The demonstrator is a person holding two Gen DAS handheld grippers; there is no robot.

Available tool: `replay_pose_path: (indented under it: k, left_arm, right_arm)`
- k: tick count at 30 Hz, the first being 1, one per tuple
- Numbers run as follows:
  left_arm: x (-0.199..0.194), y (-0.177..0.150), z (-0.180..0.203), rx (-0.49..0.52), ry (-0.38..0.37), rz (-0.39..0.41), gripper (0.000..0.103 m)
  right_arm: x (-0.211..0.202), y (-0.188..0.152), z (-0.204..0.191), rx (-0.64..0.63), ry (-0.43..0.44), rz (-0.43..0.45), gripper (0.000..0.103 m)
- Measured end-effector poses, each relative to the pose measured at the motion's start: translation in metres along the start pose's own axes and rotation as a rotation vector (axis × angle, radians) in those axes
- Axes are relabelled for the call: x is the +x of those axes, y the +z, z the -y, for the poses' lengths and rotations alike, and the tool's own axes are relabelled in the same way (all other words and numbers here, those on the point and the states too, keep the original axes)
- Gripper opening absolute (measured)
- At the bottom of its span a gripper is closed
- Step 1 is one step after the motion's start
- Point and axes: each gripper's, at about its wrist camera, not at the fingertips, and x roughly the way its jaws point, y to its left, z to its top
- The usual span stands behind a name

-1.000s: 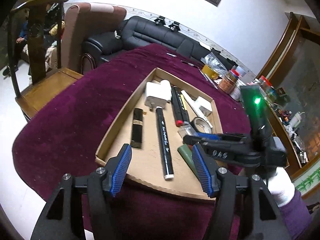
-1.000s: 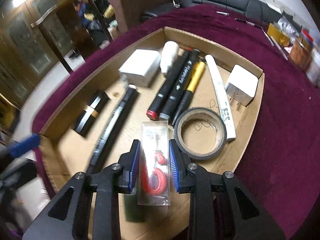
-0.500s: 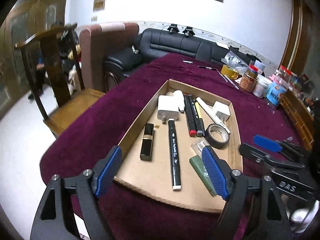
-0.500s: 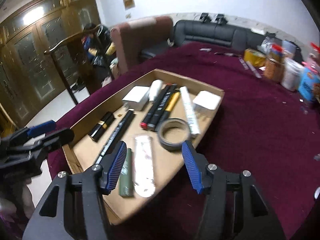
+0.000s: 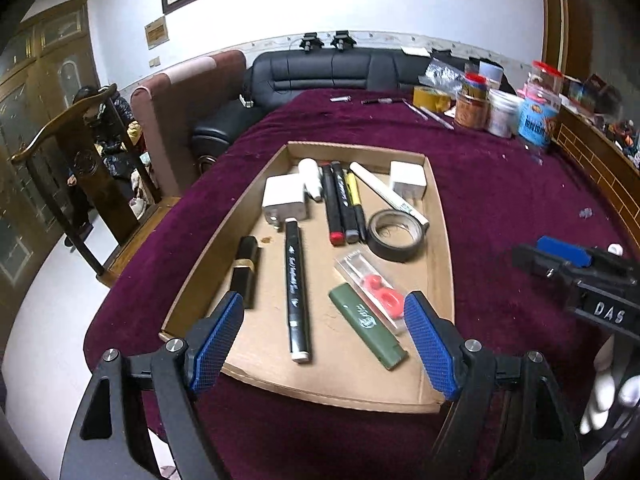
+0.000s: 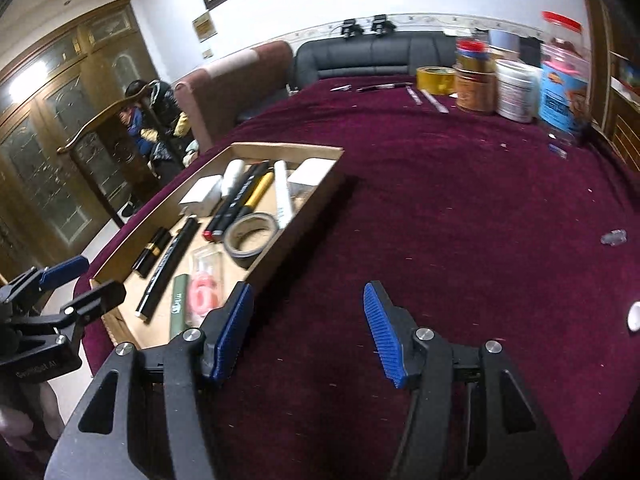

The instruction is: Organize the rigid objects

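A cardboard tray [image 5: 438, 248] [image 6: 296, 236] lies on the maroon tablecloth. It holds a clear packet with red rings [image 5: 370, 280] [image 6: 204, 280], a green lighter [image 5: 366, 326], a black marker [image 5: 295, 284], a black lipstick [image 5: 247, 266], a tape roll [image 5: 396, 234] [image 6: 250, 234], several pens and two white chargers. My left gripper [image 5: 324, 344] is open and empty, above the tray's near edge. My right gripper [image 6: 308, 328] is open and empty, over bare cloth right of the tray; it also shows in the left wrist view [image 5: 560, 256].
Jars and tubs [image 5: 504, 110] [image 6: 516, 88], a yellow tape roll [image 6: 436, 78] and loose pens [image 5: 384, 101] stand at the table's far side. A small clear object [image 6: 614, 236] lies on the cloth at right. A wooden chair [image 5: 92, 168] and sofa [image 5: 340, 72] flank the table.
My right gripper let go of the clear packet, which now lies in the tray, opened, and drew back to the right. My left gripper also pulled back and rose.
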Motion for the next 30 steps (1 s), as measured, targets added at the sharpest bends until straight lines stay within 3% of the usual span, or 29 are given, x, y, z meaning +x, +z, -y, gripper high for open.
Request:
replay_pose_path:
  k: [10, 19, 23, 30]
  left_arm:
    - [0.002, 0.0, 0.022, 0.043, 0.003, -0.032, 0.078]
    - [-0.004, 0.004, 0.044, 0.085, -0.013, -0.015, 0.078]
    - [-0.015, 0.005, 0.052, 0.104, -0.047, 0.039, 0.078]
    - [-0.026, 0.005, 0.07, 0.126, -0.131, 0.104, 0.078]
  right_arm:
    - [-0.016, -0.005, 0.045, 0.076, -0.038, 0.015, 0.057]
    - [-0.03, -0.009, 0.088, 0.156, -0.082, 0.037, 0.057]
    - [-0.053, -0.005, 0.124, 0.199, -0.176, 0.082, 0.056]
    - [-0.105, -0.006, 0.235, 0.433, -0.352, 0.125, 0.057]
